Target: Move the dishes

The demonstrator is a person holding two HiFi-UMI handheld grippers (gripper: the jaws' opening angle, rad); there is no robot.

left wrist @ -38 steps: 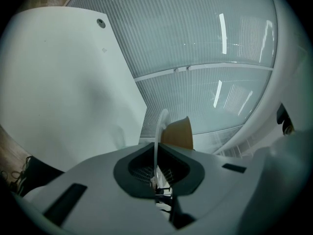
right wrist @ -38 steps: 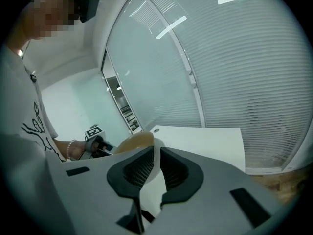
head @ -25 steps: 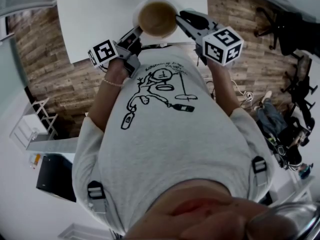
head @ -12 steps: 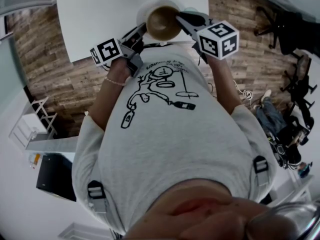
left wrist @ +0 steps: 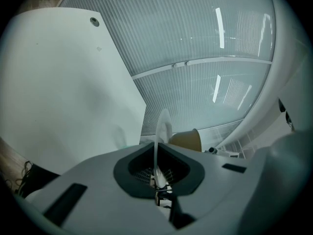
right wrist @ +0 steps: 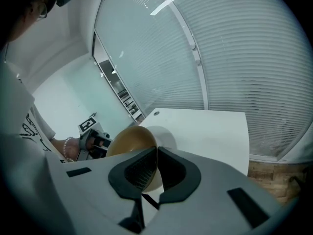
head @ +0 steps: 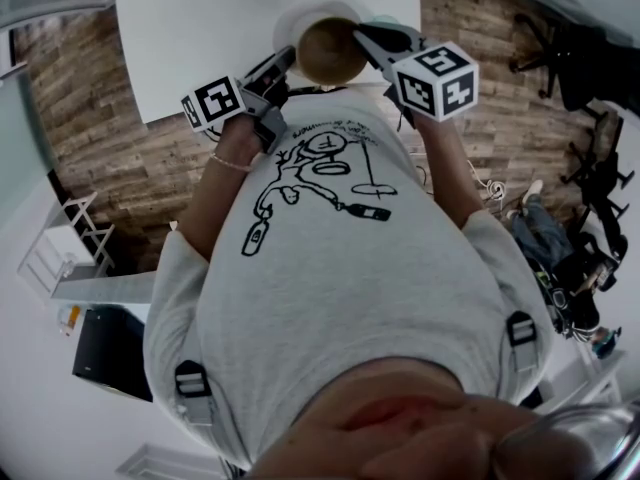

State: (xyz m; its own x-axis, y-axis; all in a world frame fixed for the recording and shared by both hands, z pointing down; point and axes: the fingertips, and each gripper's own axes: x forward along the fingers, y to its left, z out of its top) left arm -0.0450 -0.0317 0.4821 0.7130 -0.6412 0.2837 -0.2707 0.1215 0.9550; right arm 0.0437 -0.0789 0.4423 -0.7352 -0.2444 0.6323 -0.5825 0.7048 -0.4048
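A brown bowl (head: 330,50) hangs tilted over the near edge of the white table (head: 200,28). My right gripper (head: 358,38) is shut on its rim, which shows pinched between the jaws in the right gripper view (right wrist: 156,153), with the bowl (right wrist: 129,141) bulging to the left. A thin white plate (head: 293,20) lies just behind the bowl. My left gripper (head: 280,65) is shut on that plate, which stands edge-on (left wrist: 163,126) between its jaws (left wrist: 157,151). The bowl (left wrist: 187,141) appears just beyond the plate.
The table top (right wrist: 210,131) stretches away from me, with frosted glass walls (left wrist: 205,43) behind it. Wood flooring (head: 90,138) surrounds the table. Office chairs (head: 570,58) stand at the right and a white rack (head: 60,248) at the left.
The bowl has shifted slightly right and away from me and tilted more. The right gripper has moved up and left with it. Both grips are unchanged.
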